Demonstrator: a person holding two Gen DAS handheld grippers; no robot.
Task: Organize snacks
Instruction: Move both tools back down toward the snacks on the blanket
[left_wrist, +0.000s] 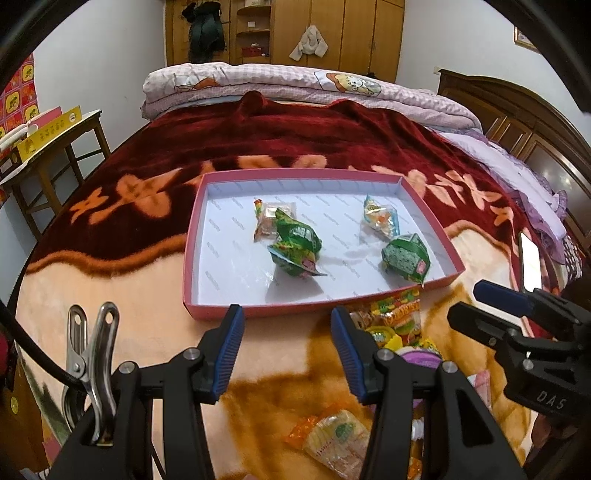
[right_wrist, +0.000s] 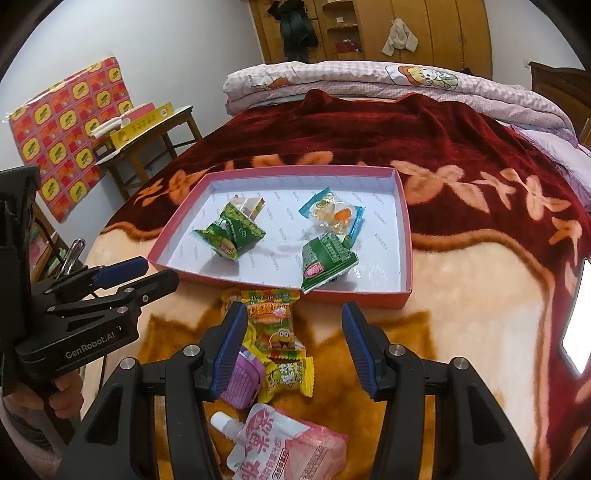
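Right now both grippers hang over a bed spread with a red and peach blanket (left_wrist: 110, 258), neither one holding anything. The left gripper (left_wrist: 287, 325) has its jaws apart, with bare blanket between them, just short of the near wall of a shallow pink tray (left_wrist: 190, 236). The right gripper (right_wrist: 294, 321) also has its jaws apart, above a loose heap of snacks on the blanket: a yellow gummy packet (right_wrist: 275, 325), a purple jelly cup (right_wrist: 243, 380) and a pink drink pouch (right_wrist: 288, 443). Inside the tray lie two green packets (right_wrist: 231, 230) (right_wrist: 327, 264), well apart, each with a clear candy packet (right_wrist: 332, 214) just behind it.
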